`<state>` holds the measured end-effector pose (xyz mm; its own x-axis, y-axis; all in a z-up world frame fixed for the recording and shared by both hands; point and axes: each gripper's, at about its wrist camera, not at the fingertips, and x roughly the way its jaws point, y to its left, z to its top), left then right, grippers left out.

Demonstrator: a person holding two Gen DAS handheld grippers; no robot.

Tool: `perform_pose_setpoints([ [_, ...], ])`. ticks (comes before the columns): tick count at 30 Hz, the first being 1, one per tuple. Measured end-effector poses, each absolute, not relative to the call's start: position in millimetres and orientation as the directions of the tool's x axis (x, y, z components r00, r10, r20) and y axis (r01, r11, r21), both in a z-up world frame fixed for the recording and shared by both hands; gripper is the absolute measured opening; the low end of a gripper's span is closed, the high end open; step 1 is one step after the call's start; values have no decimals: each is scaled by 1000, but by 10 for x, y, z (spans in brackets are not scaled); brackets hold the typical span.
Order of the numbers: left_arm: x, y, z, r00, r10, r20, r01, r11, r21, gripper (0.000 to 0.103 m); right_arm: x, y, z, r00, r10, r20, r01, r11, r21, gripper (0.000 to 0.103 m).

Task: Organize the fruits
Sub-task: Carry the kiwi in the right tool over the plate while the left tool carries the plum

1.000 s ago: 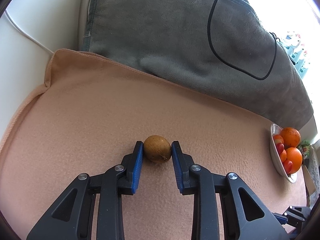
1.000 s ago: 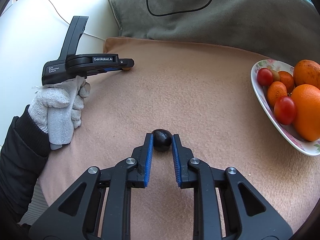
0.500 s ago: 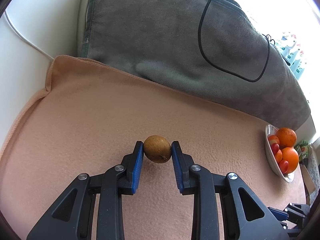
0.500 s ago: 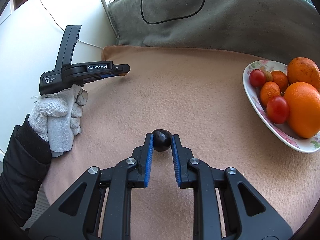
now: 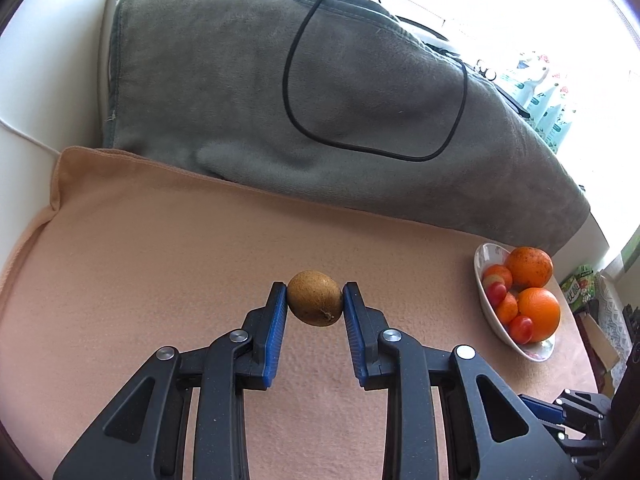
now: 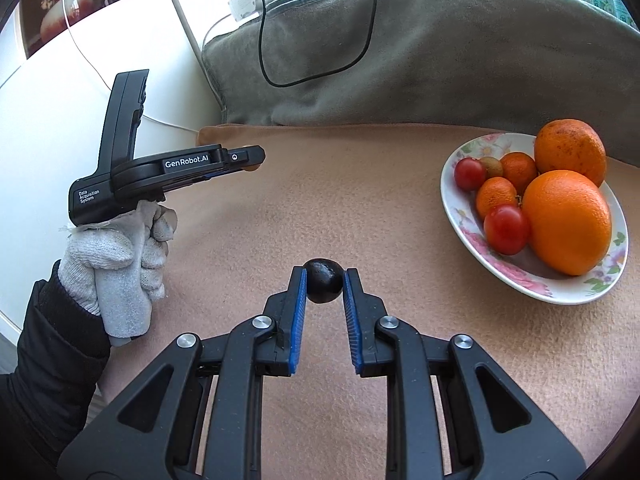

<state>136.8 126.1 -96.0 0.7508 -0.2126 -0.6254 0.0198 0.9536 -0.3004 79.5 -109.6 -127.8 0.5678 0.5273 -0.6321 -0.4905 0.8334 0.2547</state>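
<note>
My left gripper (image 5: 315, 300) is shut on a brown kiwi (image 5: 315, 298) and holds it above the peach cloth (image 5: 160, 248). My right gripper (image 6: 323, 286) is shut on a small dark plum (image 6: 323, 286), also lifted off the cloth. A floral plate (image 6: 472, 236) at the right holds two large oranges (image 6: 566, 222), small tangerines, cherry tomatoes and a small kiwi. The plate also shows in the left wrist view (image 5: 486, 304) at the far right. The left gripper shows side-on in the right wrist view (image 6: 250, 158), held by a gloved hand.
A grey blanket (image 5: 320, 112) with a black cable (image 5: 296, 120) lies behind the peach cloth. White wall and cords stand at the left. The right gripper's body shows at the lower right of the left wrist view (image 5: 576, 416).
Both grippers have risen with their fruit, lifting the kiwi and the plum off the cloth. The plate has come nearer in the right wrist view.
</note>
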Motion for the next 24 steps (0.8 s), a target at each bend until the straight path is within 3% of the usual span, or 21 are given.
perform_pose_setpoints([
  [24, 1549, -2, -656, 724, -362, -587, 256, 931, -259, 27, 811, -2191, -823, 741, 387, -549, -299, 922, 246, 20],
])
